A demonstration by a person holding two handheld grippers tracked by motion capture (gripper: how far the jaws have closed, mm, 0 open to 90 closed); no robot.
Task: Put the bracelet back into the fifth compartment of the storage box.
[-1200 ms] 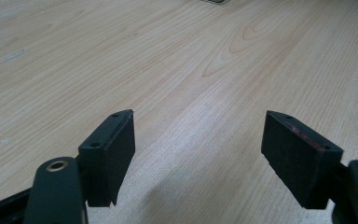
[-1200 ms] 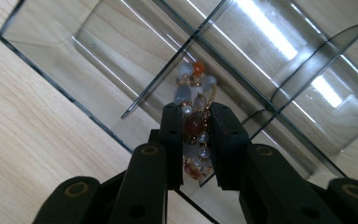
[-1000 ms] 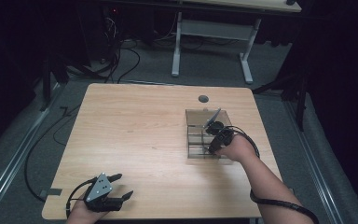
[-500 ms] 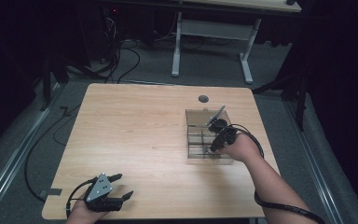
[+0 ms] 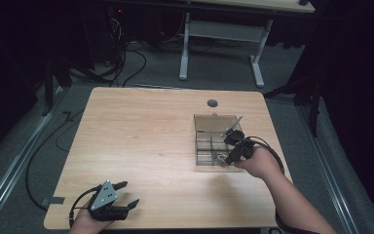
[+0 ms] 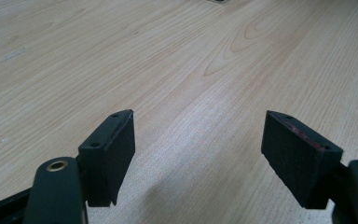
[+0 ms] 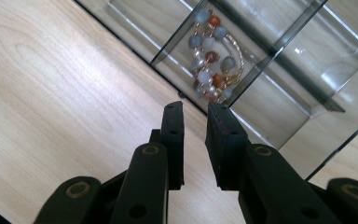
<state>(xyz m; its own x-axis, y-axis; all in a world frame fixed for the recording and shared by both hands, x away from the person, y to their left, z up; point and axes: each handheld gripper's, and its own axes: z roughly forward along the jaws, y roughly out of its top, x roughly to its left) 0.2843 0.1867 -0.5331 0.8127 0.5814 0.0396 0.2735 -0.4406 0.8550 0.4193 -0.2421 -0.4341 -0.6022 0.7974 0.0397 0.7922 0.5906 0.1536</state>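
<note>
On a wooden table (image 5: 141,131) stands a clear divided box (image 5: 217,144) with a bead bracelet (image 7: 212,58) in a near compartment. The right gripper (image 7: 195,114), jaws just narrowed to an empty slit, hangs just short of the bracelet; the left gripper (image 6: 198,135) rests wide open, well apart.

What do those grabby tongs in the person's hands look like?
Both tongs are black. The left tongs carry a grey three-cornered plate on top, and a black cable trails from them. Seen close in the left gripper view, each jaw ends in a flat, rectangular black pad with round brass-coloured rivets lower down. The right tongs trail a black cable looping along a bare forearm.
</note>
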